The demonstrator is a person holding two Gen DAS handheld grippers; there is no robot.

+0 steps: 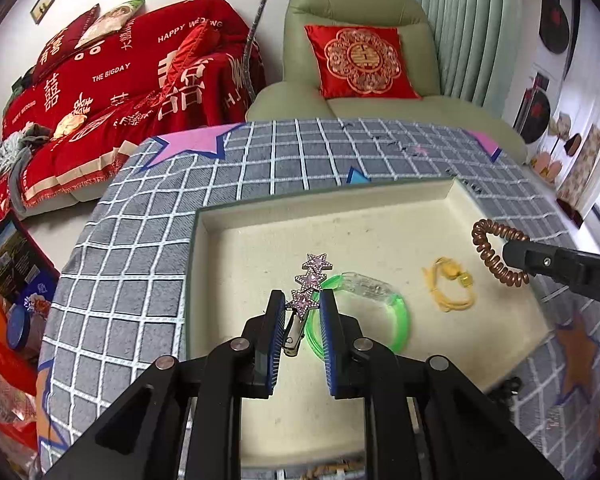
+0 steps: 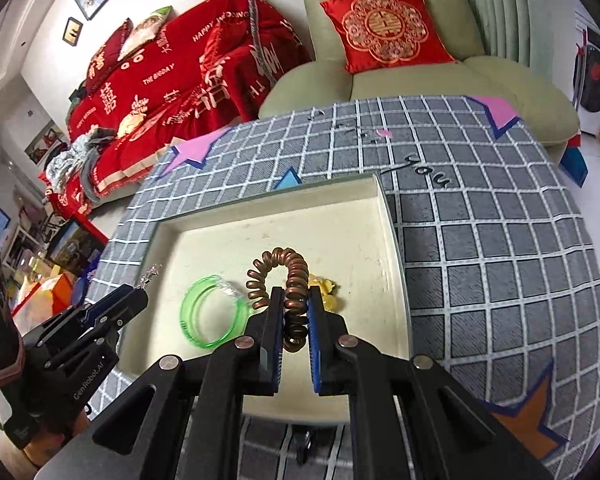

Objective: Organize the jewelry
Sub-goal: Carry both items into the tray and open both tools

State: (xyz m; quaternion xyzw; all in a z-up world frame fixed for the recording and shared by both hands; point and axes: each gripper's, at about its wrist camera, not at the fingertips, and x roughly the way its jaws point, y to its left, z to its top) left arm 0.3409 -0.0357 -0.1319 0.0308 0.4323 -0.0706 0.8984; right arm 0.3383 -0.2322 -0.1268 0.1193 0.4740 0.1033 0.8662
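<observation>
Jewelry lies in and above a shallow cream felt-lined tray on a grey checked cloth. Left of the tray's middle, the left gripper pinches a silver hair clip with three pink stars between narrowly parted jaws, above bare felt. A clear green plastic bangle lies just right of it, then a yellow cord bracelet. Near the tray's right wall, the right gripper, nearly shut, clamps a copper spiral hair tie. The tray's far half is bare.
</observation>
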